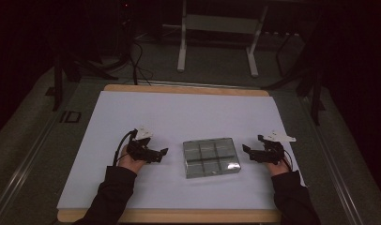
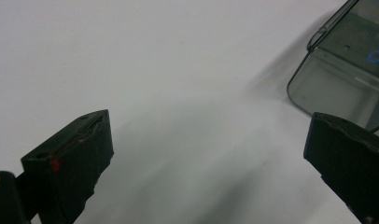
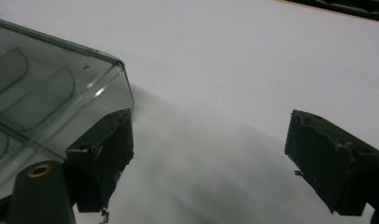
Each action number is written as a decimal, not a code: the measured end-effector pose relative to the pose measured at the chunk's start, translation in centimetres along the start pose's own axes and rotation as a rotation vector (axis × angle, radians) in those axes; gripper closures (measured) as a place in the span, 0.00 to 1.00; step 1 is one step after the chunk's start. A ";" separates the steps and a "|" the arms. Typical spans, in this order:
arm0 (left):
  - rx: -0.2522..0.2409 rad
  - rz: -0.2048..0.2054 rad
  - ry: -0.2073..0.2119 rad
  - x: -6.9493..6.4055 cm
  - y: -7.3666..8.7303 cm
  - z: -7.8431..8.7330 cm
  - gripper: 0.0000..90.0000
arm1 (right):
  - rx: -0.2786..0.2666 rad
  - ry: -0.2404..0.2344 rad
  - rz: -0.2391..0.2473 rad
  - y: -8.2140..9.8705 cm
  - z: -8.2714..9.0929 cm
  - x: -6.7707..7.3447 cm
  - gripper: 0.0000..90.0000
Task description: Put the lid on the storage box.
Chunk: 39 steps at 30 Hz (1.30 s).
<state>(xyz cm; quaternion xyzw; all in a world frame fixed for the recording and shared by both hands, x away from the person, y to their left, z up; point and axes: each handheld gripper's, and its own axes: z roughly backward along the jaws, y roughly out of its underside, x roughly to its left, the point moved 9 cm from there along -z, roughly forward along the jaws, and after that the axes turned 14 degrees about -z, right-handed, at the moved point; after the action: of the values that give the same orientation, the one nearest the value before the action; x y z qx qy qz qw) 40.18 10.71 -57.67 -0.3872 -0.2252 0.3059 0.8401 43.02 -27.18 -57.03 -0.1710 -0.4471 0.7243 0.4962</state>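
Resting on the white sheet (image 1: 179,112) near the table's front edge, the person's two hands each hold a gripper, one either side of a clear compartment box (image 1: 210,157). The left gripper (image 1: 161,153) lies to the left of the box, apart from it, its jaws spread wide with nothing between them; in the left gripper view only bare sheet lies between the two black pads (image 2: 71,161), and a corner of the box (image 2: 339,84) shows beyond the right-hand pad. The right gripper (image 1: 247,151) sits just beside the box's right end, jaws likewise wide and empty; in the right gripper view one pad (image 3: 103,149) stands close against the box's corner (image 3: 61,93), whether touching I cannot tell. The box lies flat, lid closed, its six cells in two rows. Farther off, the wooden table edge (image 1: 186,88) and a metal stand's legs (image 1: 181,56) sit in the dark
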 end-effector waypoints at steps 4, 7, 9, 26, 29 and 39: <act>0.011 -0.006 -0.022 0.3 0.7 0.8 0.02 | 0.001 0.008 -0.005 0.2 0.4 -0.2 0.17; 0.015 -0.012 -0.033 0.4 1.0 1.5 0.02 | 0.001 0.018 -0.003 0.4 0.8 -0.6 0.17; 0.007 -0.007 -0.035 0.5 1.2 1.9 0.02 | 0.003 0.018 -0.006 0.5 1.0 -0.7 0.17; 0.003 0.026 -0.079 1.7 3.9 5.2 0.02 | 0.002 0.070 -0.034 2.2 3.4 -2.6 0.16; -0.003 0.036 -0.094 2.0 4.3 5.8 0.02 | 0.000 0.084 -0.038 2.5 4.0 -2.9 0.16; -0.007 0.066 -0.118 2.2 6.1 7.3 0.02 | -0.006 0.120 -0.060 3.5 5.4 -3.7 0.15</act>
<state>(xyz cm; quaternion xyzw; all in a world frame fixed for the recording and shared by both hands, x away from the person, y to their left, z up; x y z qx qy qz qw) 35.22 19.07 -57.80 -0.3788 -0.2623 0.3551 0.8134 38.95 -33.37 -57.65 -0.2021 -0.4235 0.6962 0.5432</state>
